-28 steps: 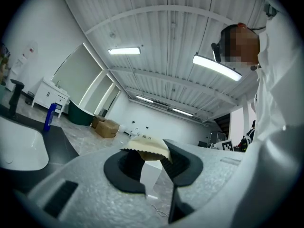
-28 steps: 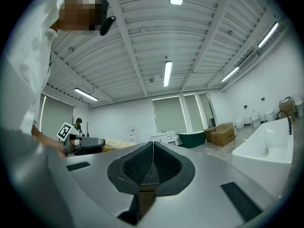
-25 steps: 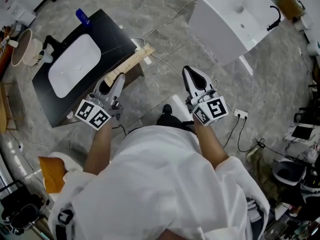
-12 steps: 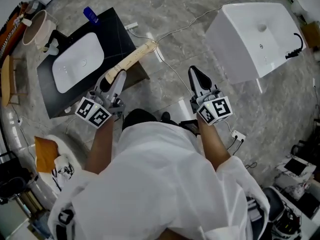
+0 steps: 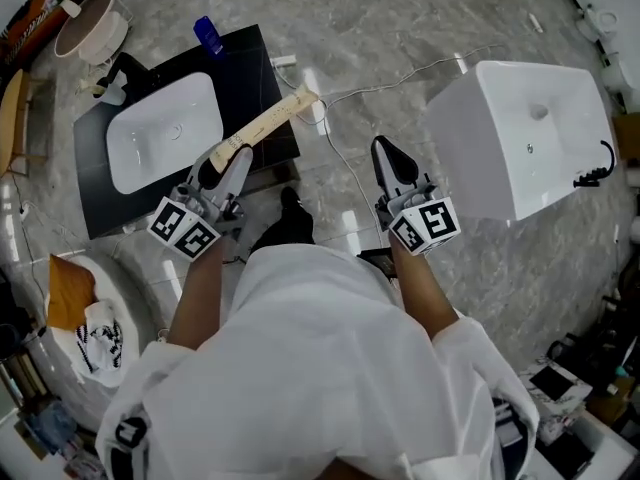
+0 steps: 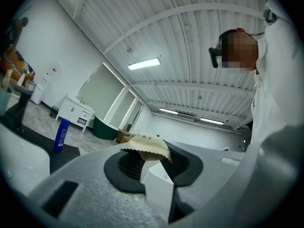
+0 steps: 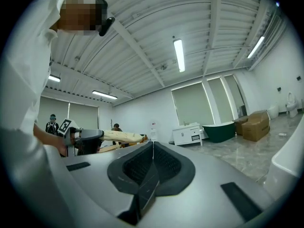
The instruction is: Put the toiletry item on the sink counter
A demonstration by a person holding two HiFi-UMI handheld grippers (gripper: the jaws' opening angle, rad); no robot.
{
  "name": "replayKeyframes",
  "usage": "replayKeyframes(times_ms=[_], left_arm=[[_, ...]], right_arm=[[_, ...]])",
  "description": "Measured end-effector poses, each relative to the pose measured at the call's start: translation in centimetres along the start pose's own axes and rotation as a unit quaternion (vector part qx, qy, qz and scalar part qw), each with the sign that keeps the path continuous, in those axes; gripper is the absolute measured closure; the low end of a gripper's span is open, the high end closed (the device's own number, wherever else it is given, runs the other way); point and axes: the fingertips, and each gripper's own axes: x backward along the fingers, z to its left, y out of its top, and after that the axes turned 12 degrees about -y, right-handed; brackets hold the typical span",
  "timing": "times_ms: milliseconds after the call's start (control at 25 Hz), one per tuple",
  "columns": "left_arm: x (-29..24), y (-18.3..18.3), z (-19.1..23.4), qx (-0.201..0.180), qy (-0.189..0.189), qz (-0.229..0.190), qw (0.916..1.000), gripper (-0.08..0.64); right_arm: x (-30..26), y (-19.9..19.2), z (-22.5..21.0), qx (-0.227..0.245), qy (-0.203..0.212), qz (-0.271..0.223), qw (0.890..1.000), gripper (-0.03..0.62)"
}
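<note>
My left gripper [image 5: 222,163] pinches the end of a long cream tube [image 5: 268,120], its print too small to read, near the black desk [image 5: 258,68] with its white basin [image 5: 165,133]; my right gripper [image 5: 389,160] is pressed together.

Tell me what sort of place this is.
Probably a bathroom-fixture showroom or test hall, not a home bathroom: a black sink counter and a loose white basin stand apart on a marble floor, with a green tub under a high ribbed ceiling.
</note>
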Motion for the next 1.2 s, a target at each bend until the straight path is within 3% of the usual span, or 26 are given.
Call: replayKeyframes(times_ms=[280, 520, 880, 1200], left_arm=[[-2.2, 3.6, 8.3, 0.002, 0.009, -0.022, 0.9997, 0.46], [-2.1, 6.5, 13.7, -0.008, 0.016, -0.04, 0.999, 0.46], [1.1, 6.2, 18.7, 0.012, 0.058, -0.053, 0.9968, 0.46], [3.2, 5.0, 20.7, -0.001, 0.121, -0.055, 0.9911, 0.46]], right_arm=[[-10.0, 3.2, -0.9, 0.033, 0.018, 0.001, 0.999, 0.577], [-16.7, 3.1, 0.7, 0.042, 0.041, 0.018, 0.998, 0.577], [-22.5, 2.3, 3.2, 0.044, 0.072, 0.035, 0.996, 0.577], [-26.0, 1.1, 4.9, 0.05, 0.137, 0.053, 0.988, 0.577]])
